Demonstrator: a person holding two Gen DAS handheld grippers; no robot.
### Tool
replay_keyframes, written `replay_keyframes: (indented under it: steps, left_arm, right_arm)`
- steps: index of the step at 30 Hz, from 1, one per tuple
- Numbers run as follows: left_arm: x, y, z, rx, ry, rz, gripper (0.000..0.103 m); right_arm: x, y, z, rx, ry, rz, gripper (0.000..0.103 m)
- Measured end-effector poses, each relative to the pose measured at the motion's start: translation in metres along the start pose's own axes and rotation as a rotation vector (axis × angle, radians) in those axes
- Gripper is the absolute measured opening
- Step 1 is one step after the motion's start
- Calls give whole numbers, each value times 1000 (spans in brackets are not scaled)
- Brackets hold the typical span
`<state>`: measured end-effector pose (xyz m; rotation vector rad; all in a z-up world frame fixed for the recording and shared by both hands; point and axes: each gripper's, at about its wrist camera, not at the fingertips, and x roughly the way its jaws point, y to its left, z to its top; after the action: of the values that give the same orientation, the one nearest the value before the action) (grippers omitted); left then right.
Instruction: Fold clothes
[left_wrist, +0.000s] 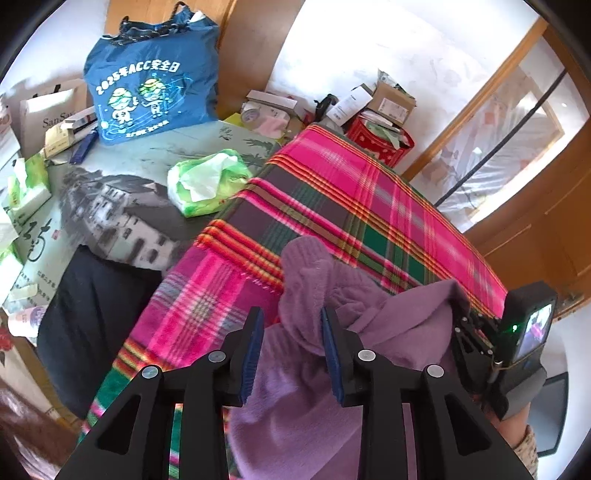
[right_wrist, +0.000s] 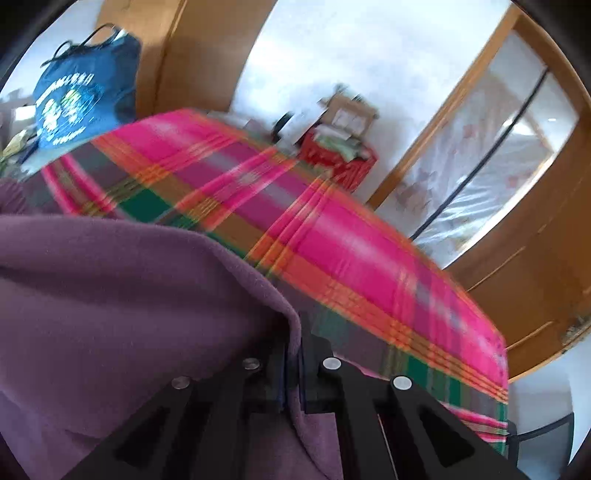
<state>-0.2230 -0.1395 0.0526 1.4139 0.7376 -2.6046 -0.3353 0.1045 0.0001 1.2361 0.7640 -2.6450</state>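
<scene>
A purple fleece garment (left_wrist: 388, 325) lies bunched on the pink plaid blanket (left_wrist: 332, 192) near its front edge. My left gripper (left_wrist: 291, 325) is open, and a ribbed purple sleeve (left_wrist: 306, 266) lies in the gap between its blue pads (left_wrist: 255, 347). The right gripper (left_wrist: 469, 325) shows at the right of the left wrist view, clamped on the garment's edge. In the right wrist view the right gripper (right_wrist: 293, 354) is shut on a fold of the purple garment (right_wrist: 129, 288), which drapes to the left over the blanket (right_wrist: 351, 251). That view is blurred by motion.
A blue tote bag (left_wrist: 151, 77), a green tissue pack (left_wrist: 207, 181) and small boxes sit on the printed table mat (left_wrist: 122, 192) at the left. A black cloth (left_wrist: 92, 317) lies beside the blanket. A red box (left_wrist: 380, 140) and cartons stand at the back; wooden doors (left_wrist: 535, 206) at the right.
</scene>
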Motion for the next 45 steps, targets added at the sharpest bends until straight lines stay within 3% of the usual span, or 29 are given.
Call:
replay_keyframes:
  steps: [4, 12, 16, 20, 23, 26, 28, 32, 39, 45]
  left_arm:
    - [-10, 16, -7, -18, -12, 32, 33]
    - [-23, 50, -32, -83, 19, 18, 33]
    - [-28, 56, -50, -86, 40, -19, 33]
    - [-30, 59, -66, -91, 64, -56, 33]
    - [-25, 57, -73, -111, 95, -84, 33]
    - [-23, 54, -78, -110, 116, -99, 33]
    - [-22, 53, -82, -106, 128, -108, 33]
    - [-15, 57, -85, -127, 158, -125, 33]
    - [-6, 55, -85, -135, 172, -123, 33]
    - [-5, 61, -81, -187, 164, -167, 33]
  right_arm:
    - [-12, -9, -12, 7, -4, -7, 4]
    - [-74, -51, -57, 150, -29, 128, 10]
    - [-117, -67, -106, 224, -97, 204, 12]
    - [-142, -68, -166, 290, -87, 270, 22]
    - [-156, -50, -201, 256, -65, 289, 23]
    - [-170, -24, -219, 128, -83, 226, 27]
    - [-176, -15, -226, 94, -93, 221, 31]
    - [-184, -3, -239, 98, -91, 347, 41]
    - [-183, 27, -240, 25, -102, 400, 43]
    - [-184, 36, -237, 2, -117, 418, 44]
